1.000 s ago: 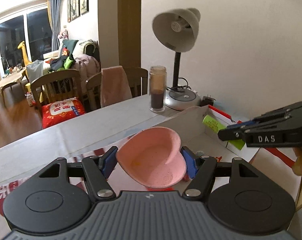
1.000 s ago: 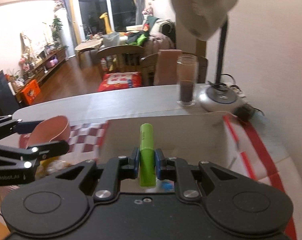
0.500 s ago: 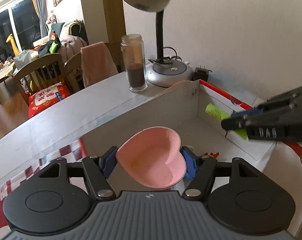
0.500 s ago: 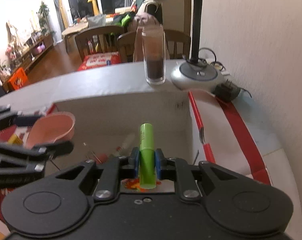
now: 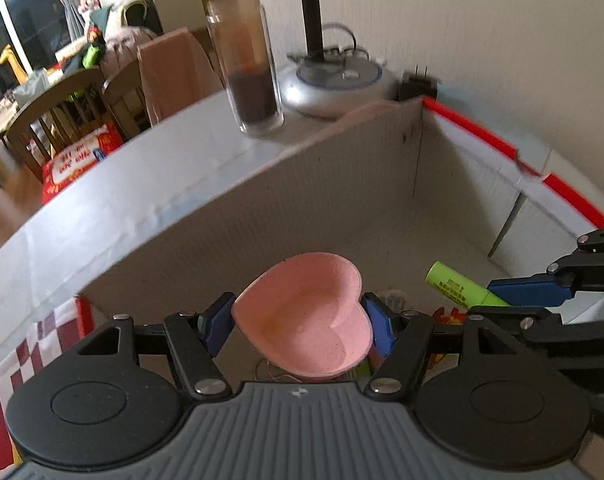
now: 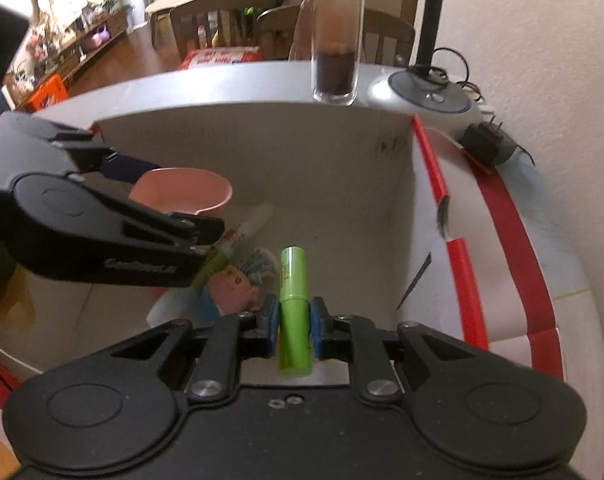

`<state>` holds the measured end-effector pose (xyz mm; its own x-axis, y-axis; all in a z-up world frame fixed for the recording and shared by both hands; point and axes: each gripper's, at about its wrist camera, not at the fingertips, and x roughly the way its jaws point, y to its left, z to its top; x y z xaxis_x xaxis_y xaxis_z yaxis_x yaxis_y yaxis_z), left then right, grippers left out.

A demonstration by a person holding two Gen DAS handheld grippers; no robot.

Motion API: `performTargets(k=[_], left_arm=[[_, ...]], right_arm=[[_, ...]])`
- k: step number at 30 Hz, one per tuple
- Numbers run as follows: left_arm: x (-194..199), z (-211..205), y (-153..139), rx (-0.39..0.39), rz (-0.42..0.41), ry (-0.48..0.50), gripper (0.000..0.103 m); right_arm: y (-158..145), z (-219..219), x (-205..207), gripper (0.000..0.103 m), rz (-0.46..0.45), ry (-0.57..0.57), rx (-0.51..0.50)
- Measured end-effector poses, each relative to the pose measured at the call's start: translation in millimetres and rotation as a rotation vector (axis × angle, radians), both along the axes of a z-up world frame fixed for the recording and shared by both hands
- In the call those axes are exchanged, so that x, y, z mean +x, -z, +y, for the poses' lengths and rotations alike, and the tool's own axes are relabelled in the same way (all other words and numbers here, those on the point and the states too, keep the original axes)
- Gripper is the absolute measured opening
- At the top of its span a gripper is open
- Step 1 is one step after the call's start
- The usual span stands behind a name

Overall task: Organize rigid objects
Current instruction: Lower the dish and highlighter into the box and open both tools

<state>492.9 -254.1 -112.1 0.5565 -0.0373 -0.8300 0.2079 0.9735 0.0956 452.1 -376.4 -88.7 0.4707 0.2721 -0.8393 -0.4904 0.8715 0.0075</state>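
My left gripper (image 5: 298, 322) is shut on a pink heart-shaped dish (image 5: 305, 316) and holds it inside the open cardboard box (image 5: 302, 184), above its floor. My right gripper (image 6: 294, 320) is shut on a green tube (image 6: 294, 312) and holds it inside the same box (image 6: 262, 148), to the right of the dish (image 6: 182, 192). In the left wrist view the green tube (image 5: 461, 286) and right gripper (image 5: 497, 300) show at the right. Several small items lie on the box floor, among them a white tube (image 6: 250, 226) and a pink toy (image 6: 232, 286).
A tall glass jar (image 5: 248, 80) with dark contents and a lamp base (image 5: 333, 80) stand on the grey table (image 5: 122, 208) behind the box. A black plug (image 6: 487, 142) lies by the wall. Wooden chairs (image 6: 218, 16) stand beyond the table.
Both grippers have moved forward and down into the box with their loads. The dish and the green tube now hang low over the items on the box floor.
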Motion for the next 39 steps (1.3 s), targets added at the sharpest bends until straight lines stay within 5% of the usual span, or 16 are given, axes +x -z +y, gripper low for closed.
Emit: performTargets(k=[11, 19, 39], left_arm=[[10, 1, 13, -0.052, 0.094, 0.002, 0.068], [11, 2, 17, -0.067, 0.137, 0.003, 0.068], [-31, 17, -44, -0.153, -0.017, -0.007, 0.069]], right_arm=[[8, 6, 7, 0.015, 0.037, -0.012, -0.016], [7, 7, 7, 0.029, 0.044, -0.020, -0.018], [-24, 10, -15, 0.050, -0.010, -0.040, 0.046]])
